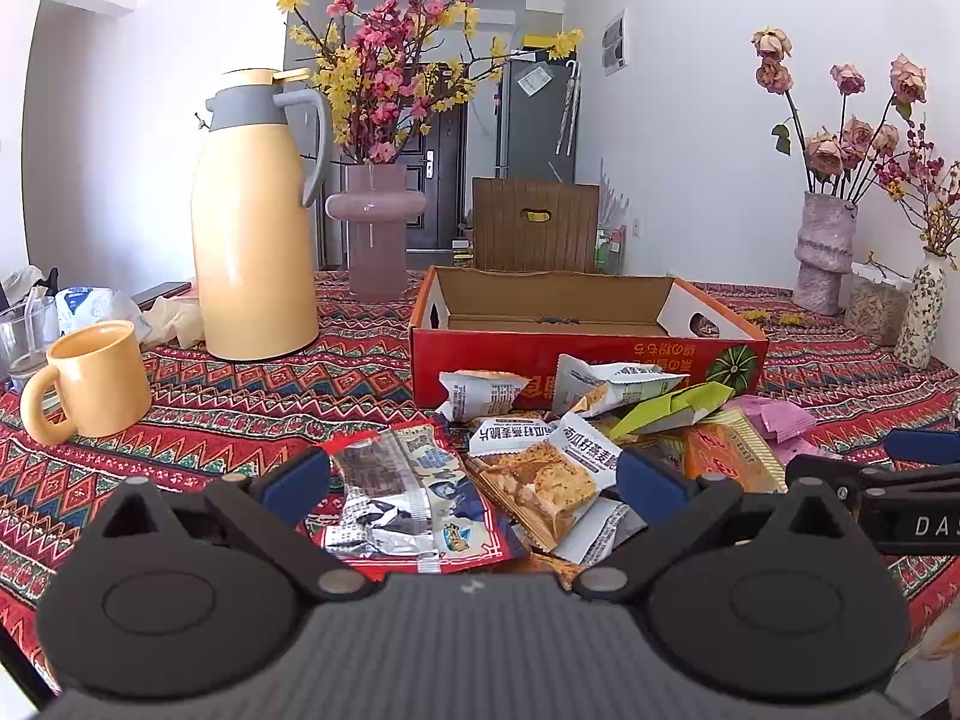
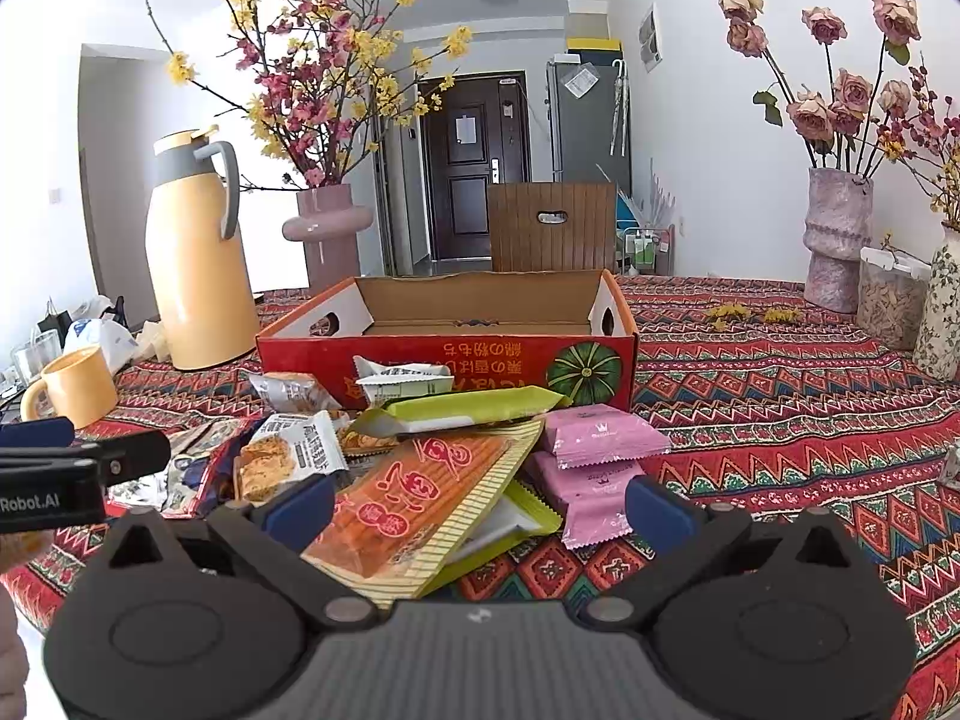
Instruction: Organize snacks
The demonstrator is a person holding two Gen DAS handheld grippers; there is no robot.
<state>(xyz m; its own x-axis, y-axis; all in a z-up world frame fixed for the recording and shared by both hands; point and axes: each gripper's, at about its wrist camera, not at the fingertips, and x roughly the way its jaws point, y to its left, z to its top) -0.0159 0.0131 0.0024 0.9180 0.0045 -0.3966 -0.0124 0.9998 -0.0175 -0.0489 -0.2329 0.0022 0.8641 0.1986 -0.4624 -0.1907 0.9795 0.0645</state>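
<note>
Both grippers: left gripper point(image 1: 474, 483), right gripper point(image 2: 480, 504) spread apart | pink packets point(image 2: 606, 438) clear only from right wrist

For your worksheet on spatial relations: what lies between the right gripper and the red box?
A heap of snack packets lies between the right gripper and the red box, in the right wrist view.

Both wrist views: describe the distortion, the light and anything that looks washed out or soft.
Left wrist view: fisheye bends the wall edges, corners go dark, the white wall behind the yellow thermos is blown out. Right wrist view: same barrel bend and dark corners; the red cardboard box and snack packets are sharp, bright daylight, soft shadows.
</note>
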